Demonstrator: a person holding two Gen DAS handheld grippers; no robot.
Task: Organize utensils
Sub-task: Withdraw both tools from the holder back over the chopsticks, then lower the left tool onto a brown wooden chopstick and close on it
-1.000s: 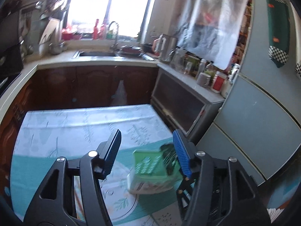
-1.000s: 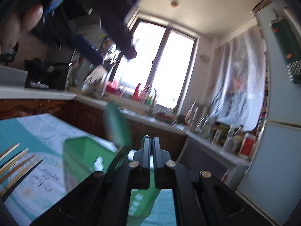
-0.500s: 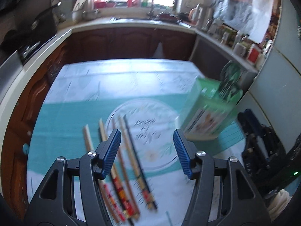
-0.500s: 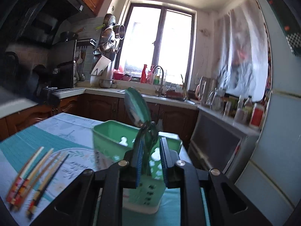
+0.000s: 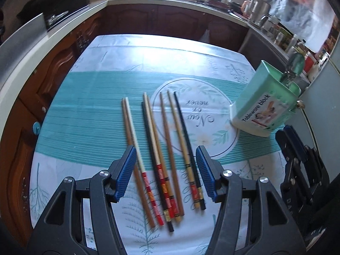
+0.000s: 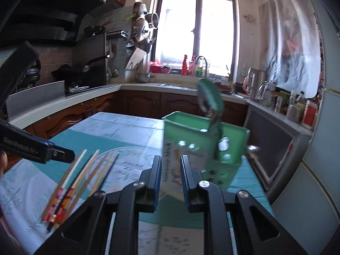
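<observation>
Several chopsticks (image 5: 161,148) lie side by side on the table, tips pointing away; they also show in the right wrist view (image 6: 80,178). My left gripper (image 5: 165,170) is open and empty, hovering above their decorated ends. A green tableware block (image 5: 265,104) stands at the table's right edge with a green spoon (image 5: 294,65) upright in it. In the right wrist view the block (image 6: 201,146) and spoon (image 6: 209,99) sit just ahead of my right gripper (image 6: 170,178), which is open by a narrow gap and empty. The right gripper also shows in the left wrist view (image 5: 291,144).
The table carries a teal and white patterned cloth (image 5: 89,110). Wooden cabinets and a counter (image 5: 63,34) run along the left and back, with a sink (image 6: 180,86) under the window. A grey fridge (image 6: 318,170) stands close to the right of the table.
My left gripper swung left and down, from over the block to over the chopsticks. My right gripper let go of the green spoon, which now stands in the block, and drew back with jaws parted.
</observation>
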